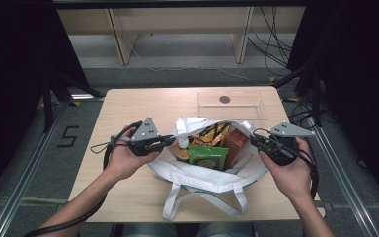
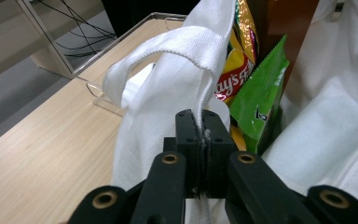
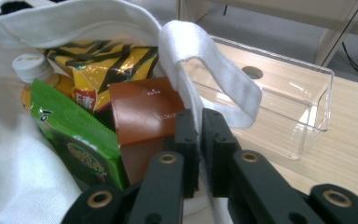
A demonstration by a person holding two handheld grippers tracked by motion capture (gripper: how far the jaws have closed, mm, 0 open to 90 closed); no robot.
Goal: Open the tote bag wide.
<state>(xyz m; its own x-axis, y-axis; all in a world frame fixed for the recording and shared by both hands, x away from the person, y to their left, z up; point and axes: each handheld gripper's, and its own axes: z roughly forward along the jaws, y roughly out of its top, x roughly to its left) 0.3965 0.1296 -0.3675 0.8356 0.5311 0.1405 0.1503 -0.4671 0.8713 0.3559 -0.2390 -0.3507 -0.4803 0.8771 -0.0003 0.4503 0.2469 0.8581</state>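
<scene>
While both grippers pinch the rim of the white bag (image 1: 205,175) at the middle of the high view, the job in hand looks to be holding its mouth wide, and that calls for an even outward pull. The counter (image 1: 123,106) carries the bag and, toward the upper right of the frame, a clear plastic tray (image 1: 232,104), which stands apart from the bag.

The left gripper (image 2: 201,135) has its jaws clamped together on the bag's left rim; the right gripper (image 3: 199,140) is clamped on the right rim, near a handle. Pull gently so the cloth does not slip free.

Inside stand a brown carton (image 1: 235,144), a yellow snack bag (image 1: 211,134), a green packet (image 1: 208,157) and a bottle (image 3: 30,70).
</scene>
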